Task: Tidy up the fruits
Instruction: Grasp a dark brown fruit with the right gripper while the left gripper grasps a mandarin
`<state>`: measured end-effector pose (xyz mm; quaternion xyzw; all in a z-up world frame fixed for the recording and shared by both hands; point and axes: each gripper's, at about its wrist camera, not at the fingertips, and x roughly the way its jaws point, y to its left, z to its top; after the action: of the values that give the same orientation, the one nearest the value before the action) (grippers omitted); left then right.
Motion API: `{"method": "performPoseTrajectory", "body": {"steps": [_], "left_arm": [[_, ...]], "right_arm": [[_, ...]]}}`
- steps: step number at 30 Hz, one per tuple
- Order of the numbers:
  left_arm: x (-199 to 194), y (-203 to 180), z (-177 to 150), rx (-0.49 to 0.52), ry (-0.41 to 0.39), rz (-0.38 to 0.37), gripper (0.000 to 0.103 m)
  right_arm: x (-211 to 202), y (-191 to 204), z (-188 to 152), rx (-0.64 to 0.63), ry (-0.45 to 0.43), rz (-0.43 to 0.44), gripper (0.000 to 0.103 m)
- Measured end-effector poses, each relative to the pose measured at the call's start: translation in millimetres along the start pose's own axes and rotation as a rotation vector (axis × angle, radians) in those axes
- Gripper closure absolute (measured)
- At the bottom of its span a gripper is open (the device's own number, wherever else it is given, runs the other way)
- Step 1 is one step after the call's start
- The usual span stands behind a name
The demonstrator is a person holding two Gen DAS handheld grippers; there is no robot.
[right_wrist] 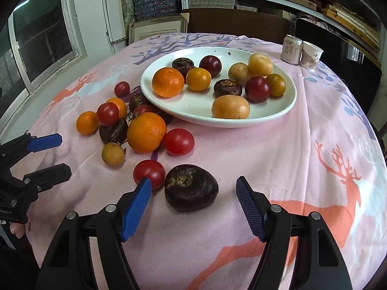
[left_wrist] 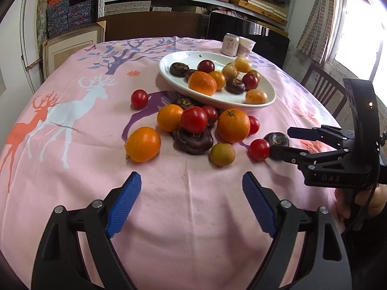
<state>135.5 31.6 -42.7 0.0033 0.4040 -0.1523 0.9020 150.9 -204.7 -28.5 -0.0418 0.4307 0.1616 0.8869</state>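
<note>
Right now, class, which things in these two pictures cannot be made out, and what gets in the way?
- Can and paper cup: print too small to read, both views.
- Dark fruit behind the plate rim: mostly hidden by tomatoes and oranges, left wrist view.
- Person's hand: cut off by the edge.
- Shelf boxes: contents unseen.

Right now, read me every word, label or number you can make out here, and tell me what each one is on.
"DAS": embossed on the black body of the right gripper, seen from the left wrist view.
Can: vertical Chinese characters on the label, too small and blurred to read.
Paper cup: dark Chinese characters on its side, also too blurred to read.
Left gripper: faint lettering on its body, unreadable.
</note>
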Motion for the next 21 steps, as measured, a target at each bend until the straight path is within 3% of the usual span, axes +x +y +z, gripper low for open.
{"method": "performPoseTrajectory", "body": {"steps": [4, 9, 17, 19, 21], "left_arm": [[-0.9, 6.6, 4.4, -0.013, 0.003, 0.024, 0.02], [-5.1, 14.8, 6.0, -0.02, 0.002, 0.042, 0.02], [2.0, 10.1, 8.4, -0.013, 0.011, 0.032, 0.02], [3.4, 8.4, 8.9, -0.007, 0.014, 0.037, 0.02], [4.3, 8.9, 9.3, -0.005, 0.017, 0.045, 0.02]], "right_arm": [[-1.4, 1.2, 0.6, 0.005, -0.007, -0.009, 0.033], [-7.9, -4.7, -14.1, 0.02, 0.013, 0.041, 0.034], [2.3, -0.1, -5.8, -0.006, 0.033, -0.008, 0.034], [8.4, -1.8, 1.9, 0.009, 0.04, 0.0, 0.036], [17.4, -4.7, 6.7, 0.025, 0.072, 0.023, 0.046]]}}
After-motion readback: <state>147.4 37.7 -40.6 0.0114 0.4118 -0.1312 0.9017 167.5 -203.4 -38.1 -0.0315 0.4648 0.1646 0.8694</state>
